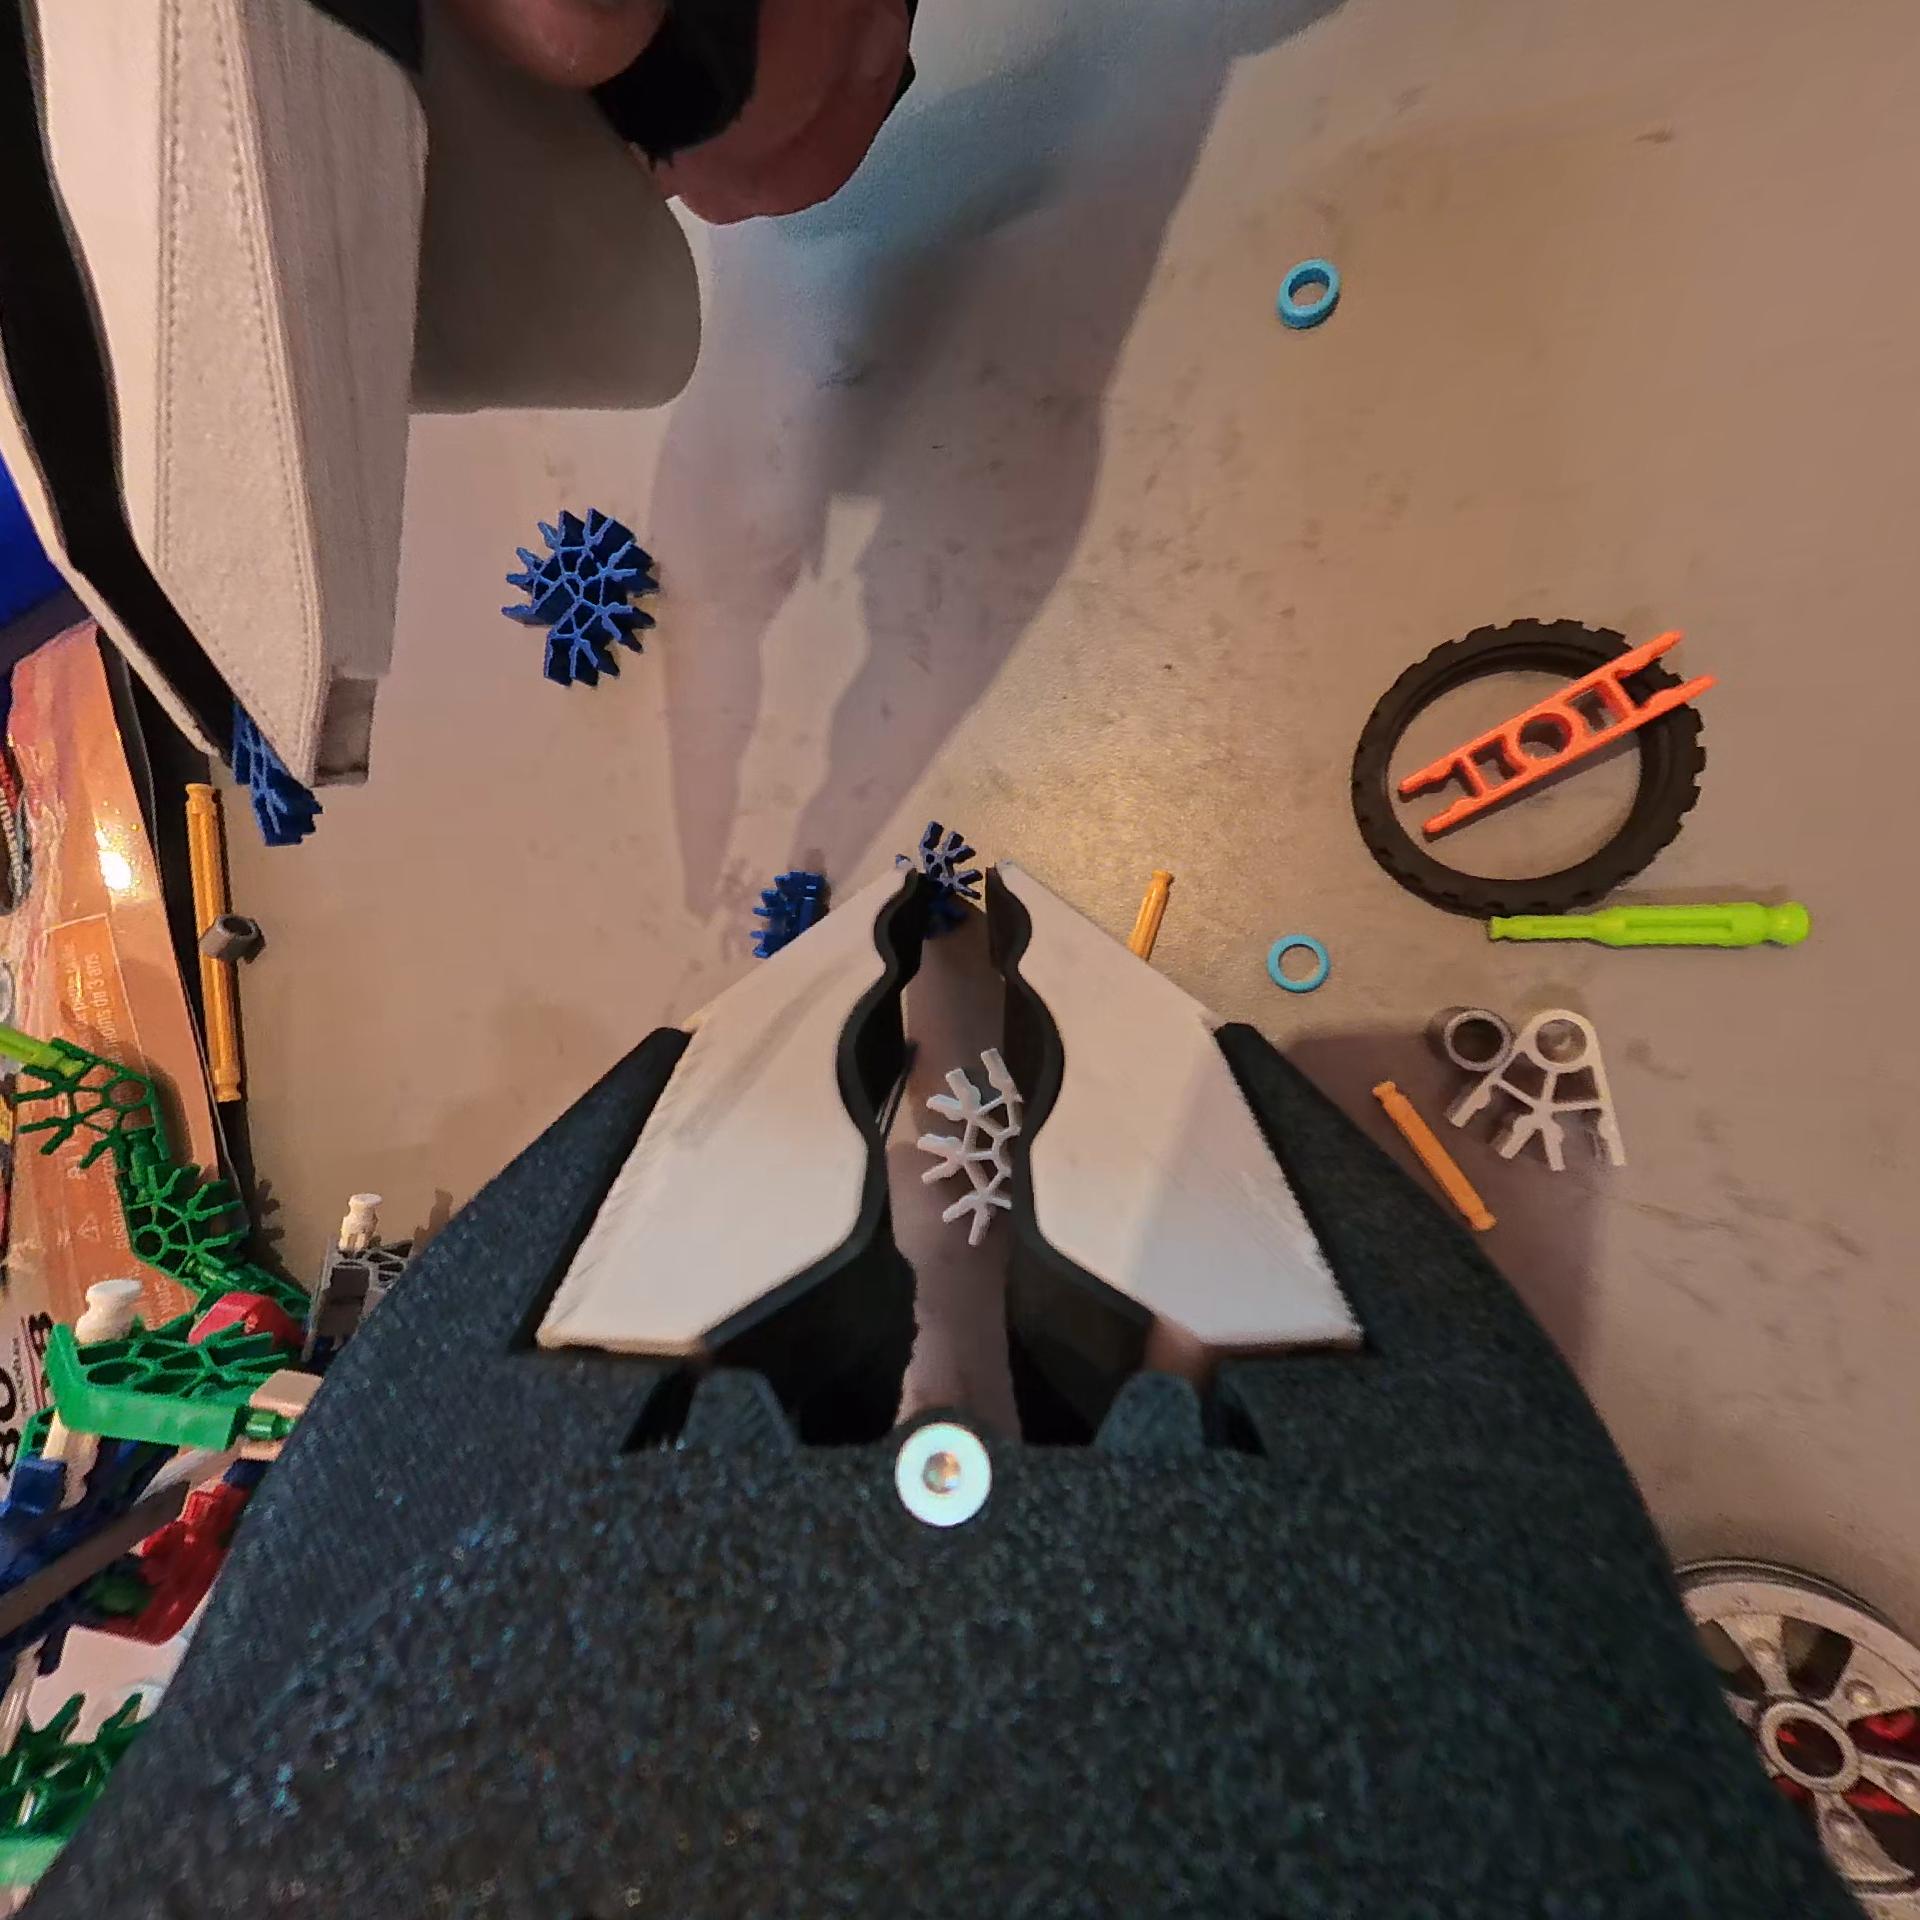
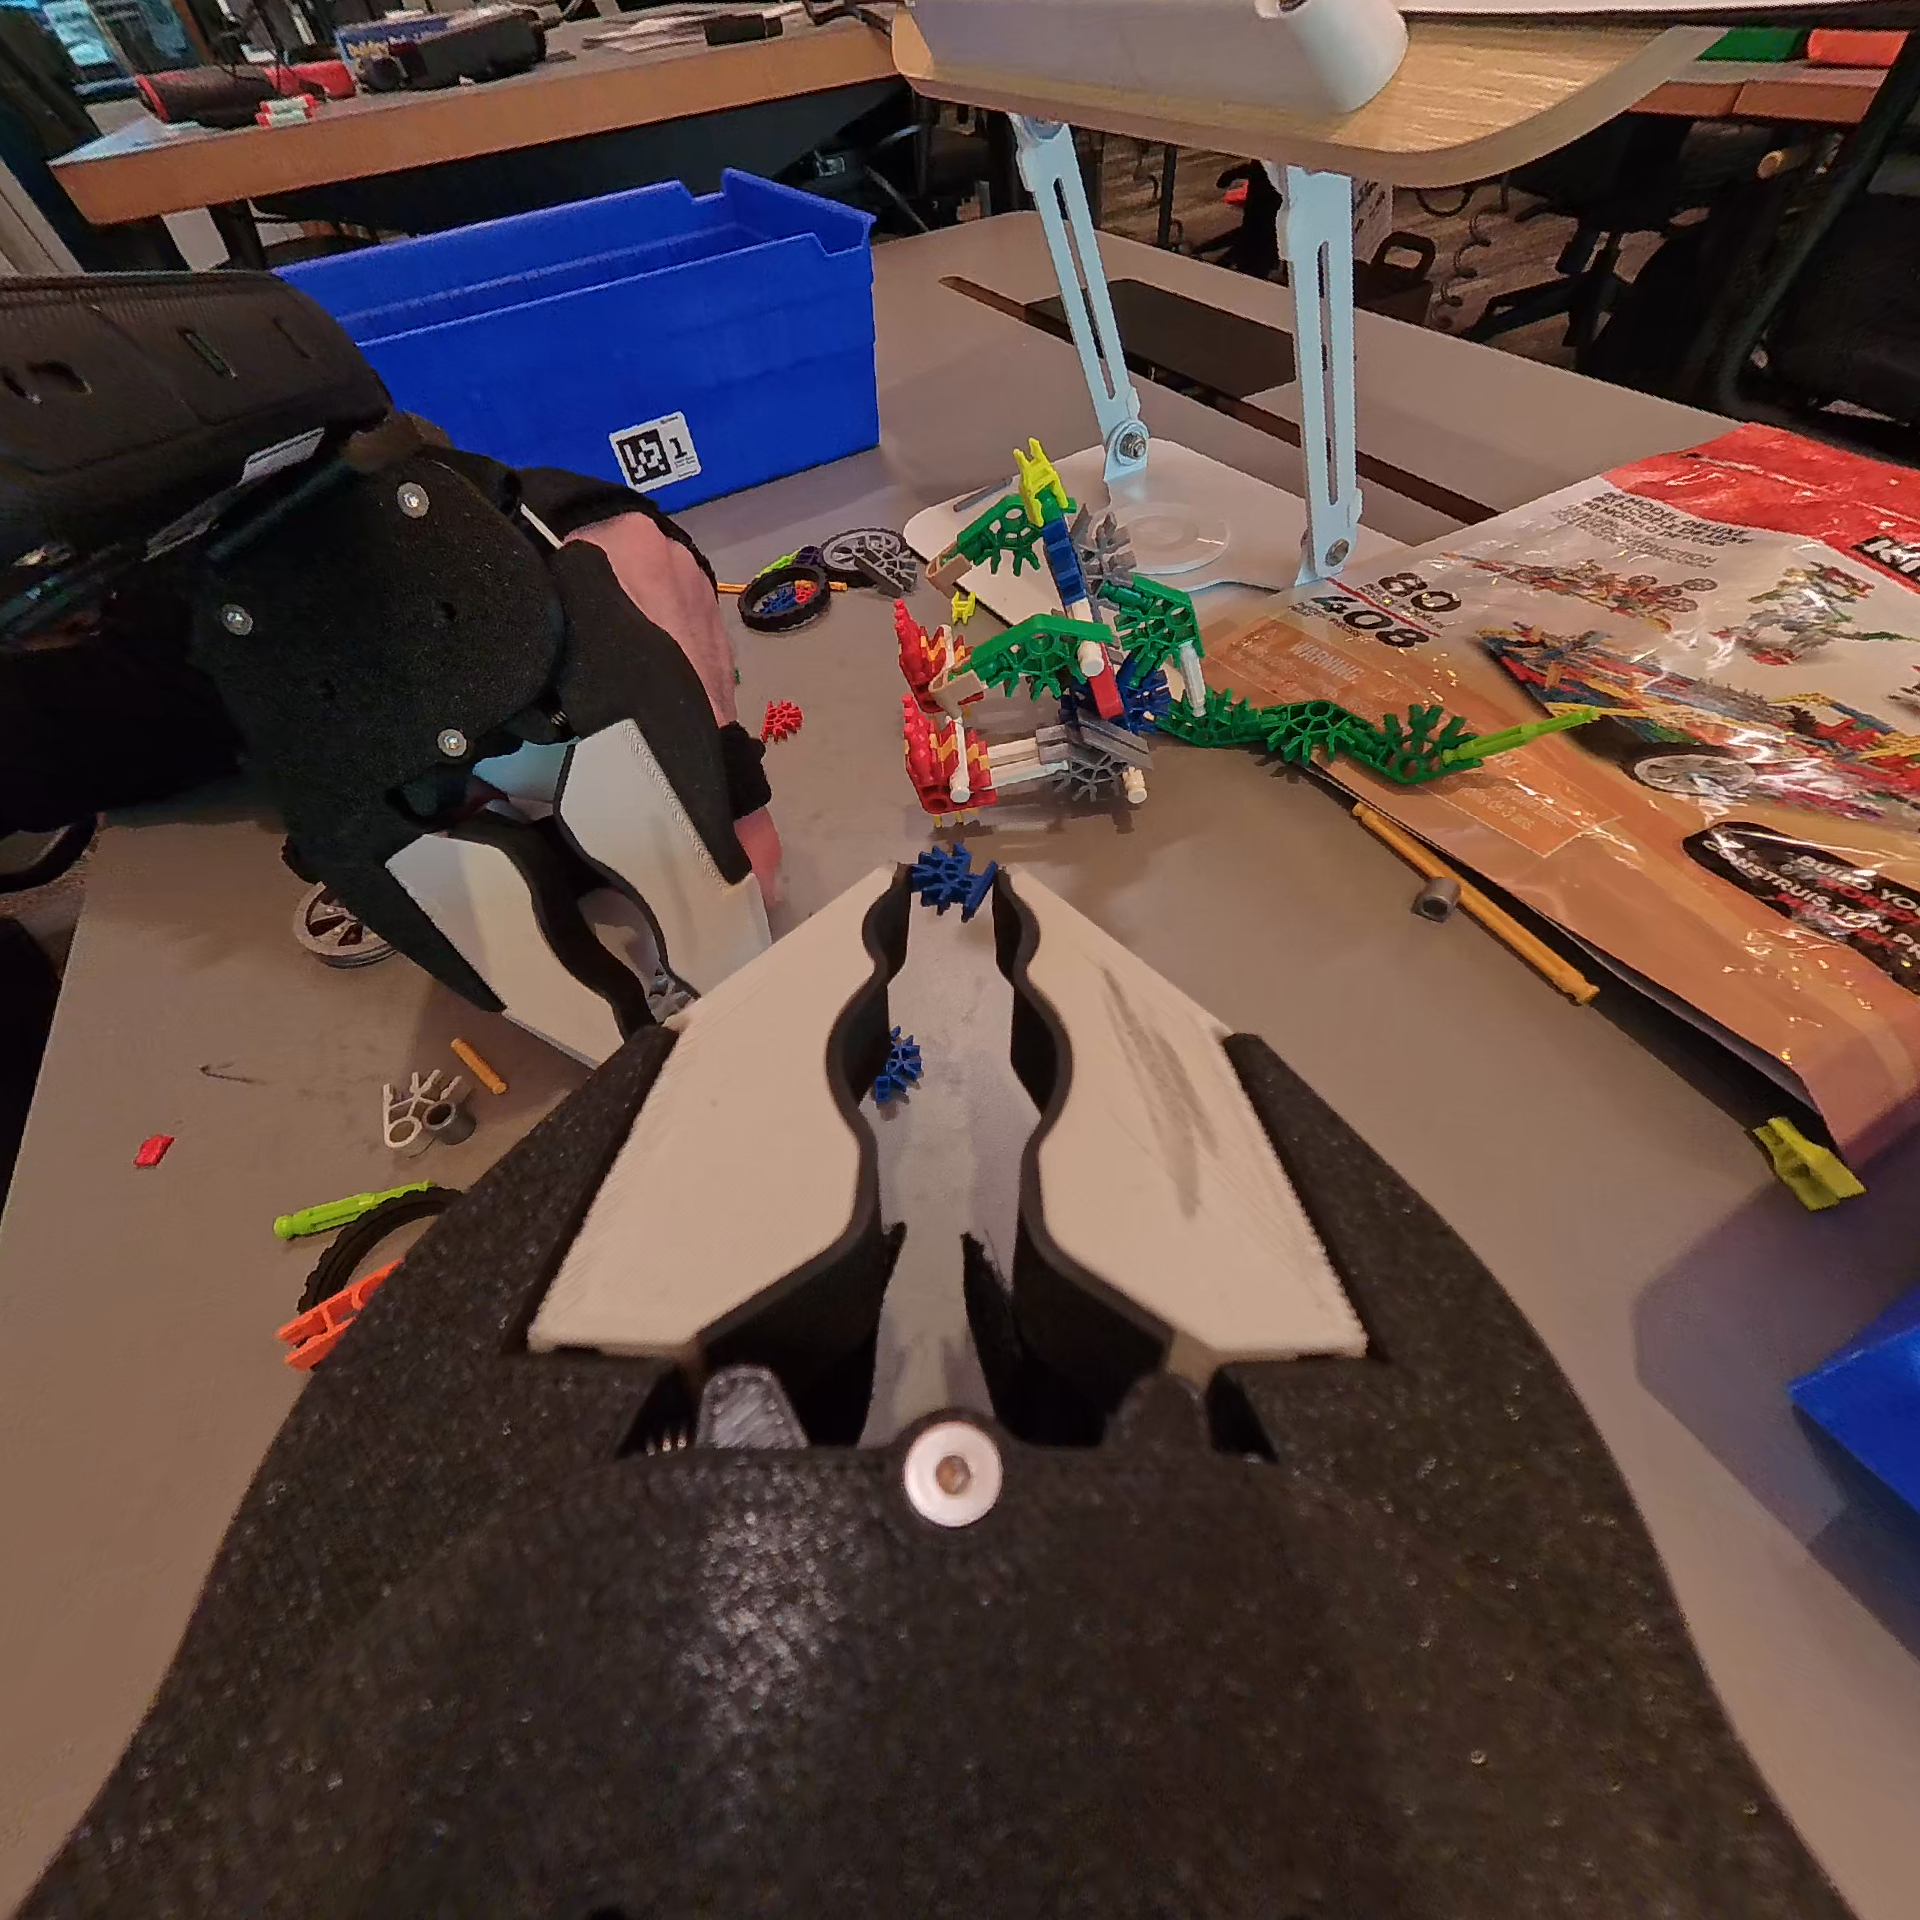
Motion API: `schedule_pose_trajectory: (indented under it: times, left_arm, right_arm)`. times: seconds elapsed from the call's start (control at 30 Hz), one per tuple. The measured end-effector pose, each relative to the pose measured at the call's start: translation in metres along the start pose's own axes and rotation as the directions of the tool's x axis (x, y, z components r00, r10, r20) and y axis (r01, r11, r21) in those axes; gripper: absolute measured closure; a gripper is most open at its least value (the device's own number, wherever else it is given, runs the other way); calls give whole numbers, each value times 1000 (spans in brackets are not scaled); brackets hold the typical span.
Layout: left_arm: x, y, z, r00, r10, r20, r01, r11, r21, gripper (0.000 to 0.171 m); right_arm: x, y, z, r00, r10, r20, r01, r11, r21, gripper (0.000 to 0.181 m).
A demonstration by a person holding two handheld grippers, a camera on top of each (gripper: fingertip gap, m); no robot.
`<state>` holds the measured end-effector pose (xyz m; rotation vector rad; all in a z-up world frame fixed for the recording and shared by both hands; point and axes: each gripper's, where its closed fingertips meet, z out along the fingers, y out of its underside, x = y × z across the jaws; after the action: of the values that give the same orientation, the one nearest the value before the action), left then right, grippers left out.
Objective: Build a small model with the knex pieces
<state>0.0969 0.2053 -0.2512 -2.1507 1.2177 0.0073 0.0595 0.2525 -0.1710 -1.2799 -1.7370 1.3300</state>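
My left gripper (image 1: pixel 951 888) points down at the grey table (image 1: pixel 1351 468), its jaws nearly closed on a small blue connector (image 1: pixel 943 868) at the tips. A white snowflake connector (image 1: pixel 971 1148) lies on the table under its fingers, and another blue connector (image 1: pixel 790 909) lies just left of the tips. My right gripper (image 2: pixel 948 883) is shut on a blue connector (image 2: pixel 951 878) and holds it above the table; a second blue one (image 2: pixel 896 1065) lies below it. The left gripper's white fingers (image 2: pixel 644 831) show at the left, close beside.
A black tyre (image 1: pixel 1371 748) with an orange connector (image 1: pixel 1548 743), a green rod (image 1: pixel 1652 923), grey connectors (image 1: pixel 1538 1086) and light blue rings (image 1: pixel 1297 962) lie to the right. A built model (image 2: pixel 1039 665), a blue bin (image 2: pixel 623 343), a white stand (image 2: pixel 1320 364) and a printed bag (image 2: pixel 1610 727) are beyond. There is about 10 centimeters between the tips of the two grippers.
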Motion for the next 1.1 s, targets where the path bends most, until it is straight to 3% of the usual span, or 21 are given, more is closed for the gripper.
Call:
schedule_pose_trajectory:
  times: [0.73, 1.1]
  left_arm:
    - [-5, -1, 3, 999, -35, 7, 34, 999, 31, 165]
    - [-7, 0, 4, 981, -166, -99, 175, 981, 89, 161]
  right_arm:
    - [-2, 1, 2, 1000, -9, 3, 9, 1000, -11, 166]
    - [-5, 12, 11, 1000, -10, 22, 12, 998, -56, 166]
